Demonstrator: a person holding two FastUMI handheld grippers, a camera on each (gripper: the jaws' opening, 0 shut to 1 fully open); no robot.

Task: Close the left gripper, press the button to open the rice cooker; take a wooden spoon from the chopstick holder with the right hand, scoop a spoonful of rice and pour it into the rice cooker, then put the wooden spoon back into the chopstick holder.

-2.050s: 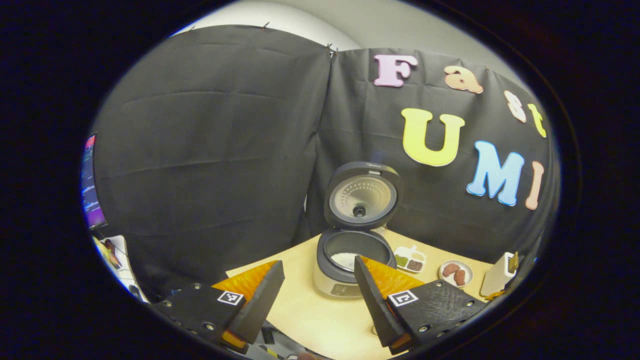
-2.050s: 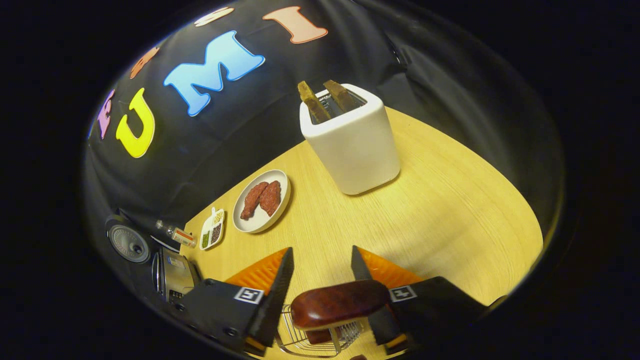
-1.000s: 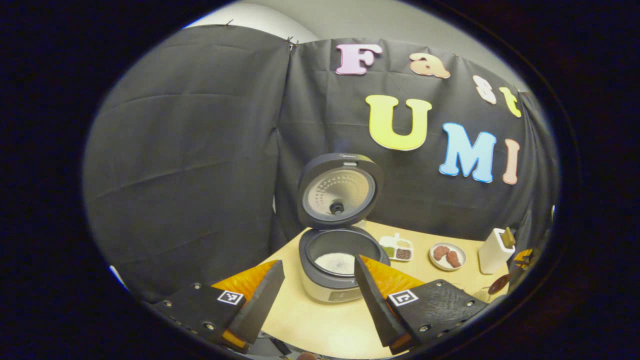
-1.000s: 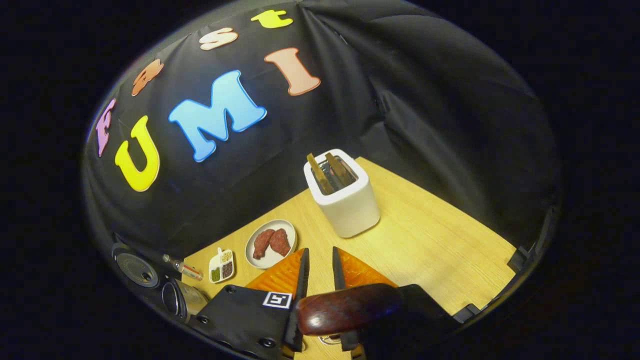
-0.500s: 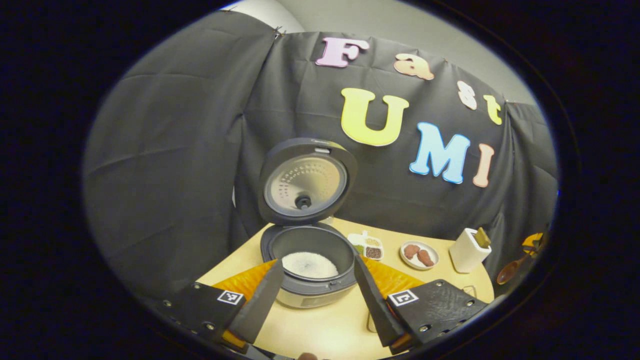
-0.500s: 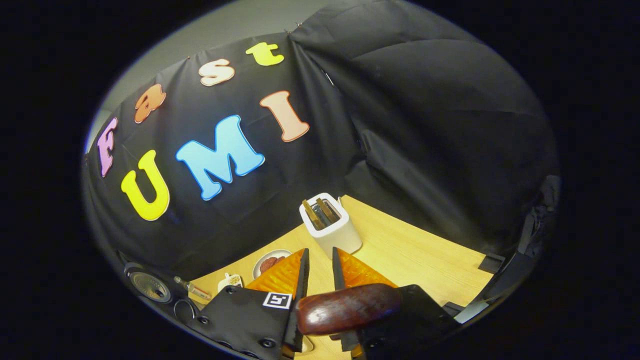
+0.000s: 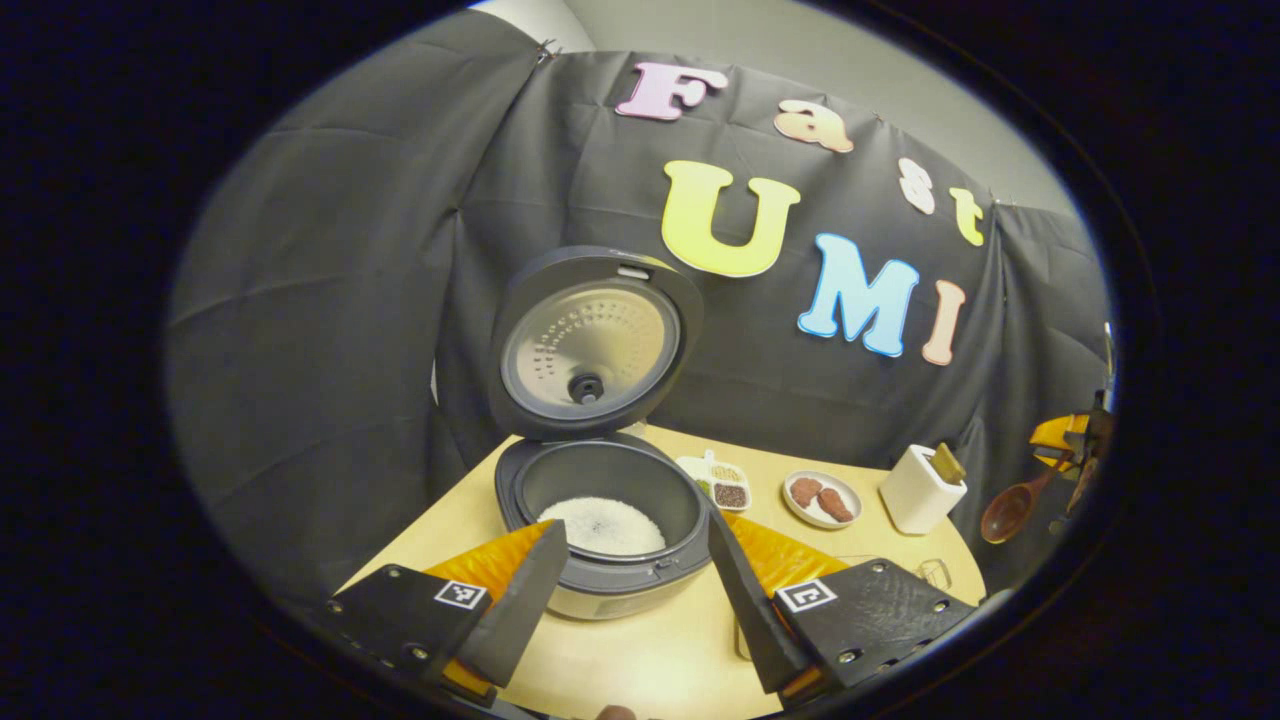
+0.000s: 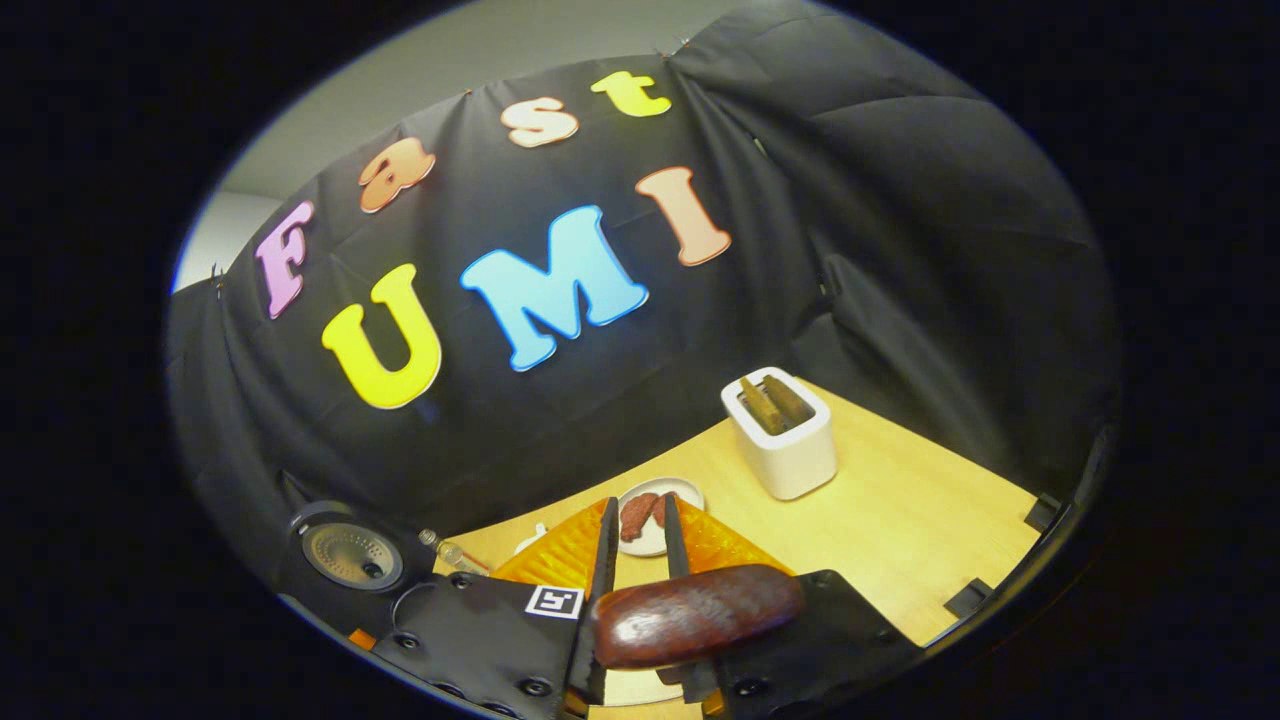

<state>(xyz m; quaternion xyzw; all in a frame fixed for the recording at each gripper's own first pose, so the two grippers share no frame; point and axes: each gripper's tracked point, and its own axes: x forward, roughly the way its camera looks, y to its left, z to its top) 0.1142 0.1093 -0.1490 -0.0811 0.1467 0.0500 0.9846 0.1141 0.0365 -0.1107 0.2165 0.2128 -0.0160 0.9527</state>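
Observation:
The rice cooker [image 7: 600,590] stands with its lid [image 7: 590,340] raised, and white rice [image 7: 602,524] lies in the pot. My left gripper [image 7: 635,530] is open just in front of the cooker, its fingers either side of the pot's front rim without touching it. At the far right of the left gripper view, my right gripper [image 7: 1072,440] holds the wooden spoon [image 7: 1008,508] in the air, bowl hanging down. In the right gripper view my right gripper [image 8: 637,510] is shut on the spoon's dark handle [image 8: 690,615].
On the wooden table [image 7: 650,660] a small divided dish of grains [image 7: 718,482], a plate with meat pieces [image 7: 822,498] and a white toaster [image 7: 918,488] stand right of the cooker. The wire chopstick holder [image 7: 932,572] stands near the table's right front.
My right gripper shut on the spoon handle and lifted it up out of the wire holder. The left gripper stayed open while the cooker slid left and nearer in its view.

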